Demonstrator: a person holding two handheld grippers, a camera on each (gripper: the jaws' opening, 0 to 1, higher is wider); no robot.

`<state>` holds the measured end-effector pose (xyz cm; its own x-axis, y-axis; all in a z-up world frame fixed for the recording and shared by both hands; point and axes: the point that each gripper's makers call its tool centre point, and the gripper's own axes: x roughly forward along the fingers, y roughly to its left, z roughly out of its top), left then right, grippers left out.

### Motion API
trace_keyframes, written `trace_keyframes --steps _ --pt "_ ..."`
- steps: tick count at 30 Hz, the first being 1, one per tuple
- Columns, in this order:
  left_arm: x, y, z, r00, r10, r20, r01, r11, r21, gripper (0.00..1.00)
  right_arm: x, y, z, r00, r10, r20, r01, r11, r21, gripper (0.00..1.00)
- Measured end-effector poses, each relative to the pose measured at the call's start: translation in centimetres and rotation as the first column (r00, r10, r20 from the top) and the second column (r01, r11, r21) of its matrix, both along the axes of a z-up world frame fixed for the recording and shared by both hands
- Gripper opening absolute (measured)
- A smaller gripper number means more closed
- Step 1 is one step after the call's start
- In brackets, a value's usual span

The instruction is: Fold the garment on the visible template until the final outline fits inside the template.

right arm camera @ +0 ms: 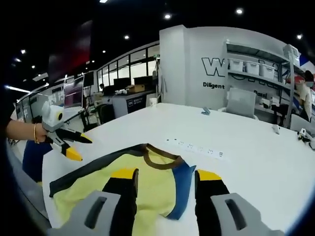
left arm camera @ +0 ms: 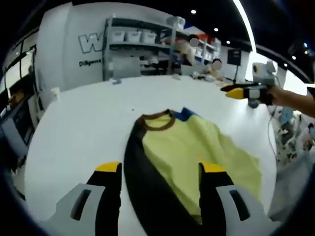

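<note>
Item: shirt [left arm camera: 189,152], yellow body, brown collar, black and blue sleeves. It lies crumpled on the white table [left arm camera: 88,123], at 12 o'clock just beyond both tools. My left gripper [left arm camera: 160,169]: jaws apart, holding nothing. My right gripper [right arm camera: 166,174]: jaws apart, holding nothing, above the shirt.

I am seeing a white power strip [right arm camera: 197,147] lying flat on the white table [right arm camera: 256,162], metal shelving [left arm camera: 140,46] holding white bins [right arm camera: 253,67] standing against the lettered wall [right arm camera: 214,69], and monitors [right arm camera: 118,82] sitting on desks beyond.
</note>
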<state>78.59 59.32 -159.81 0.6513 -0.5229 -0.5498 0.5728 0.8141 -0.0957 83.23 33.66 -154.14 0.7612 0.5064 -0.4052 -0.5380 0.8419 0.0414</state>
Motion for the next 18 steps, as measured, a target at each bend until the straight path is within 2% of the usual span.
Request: trace_keyframes --steps 3,7,9,12,14,18 --pt "-1.4 0.3 -0.5 1.000 -0.004 -0.022 0.004 1.000 0.003 0.59 -1.0 -0.1 -1.0 1.000 0.000 -0.025 0.000 1.000 -0.007 0.43" --pt "-1.7 1.6 -0.9 0.999 0.027 -0.019 -0.026 0.999 0.036 0.58 -1.9 0.0 -1.4 0.999 -0.001 -0.042 0.001 1.000 0.004 0.42" --pt "-2.0 3.1 -1.2 0.998 0.060 -0.030 -0.059 0.997 0.043 0.58 -2.5 -0.2 -2.0 0.998 -0.018 -0.055 0.019 1.000 0.018 0.43" --pt "-2.9 3.2 -1.2 0.997 0.070 -0.036 -0.069 0.997 0.046 0.58 -3.9 -0.3 -2.5 0.997 -0.022 -0.075 0.023 1.000 0.010 0.44" --pt "-3.0 4.8 -1.5 0.992 0.124 -0.032 -0.121 0.989 0.089 0.58 -4.5 -0.4 -2.7 0.996 -0.030 -0.081 0.030 1.000 0.006 0.43" --pt "-4.8 5.3 -2.3 0.989 0.138 -0.056 -0.131 0.985 0.109 0.57 -5.1 -0.9 -3.0 0.994 -0.052 -0.092 0.053 0.999 0.005 0.43"
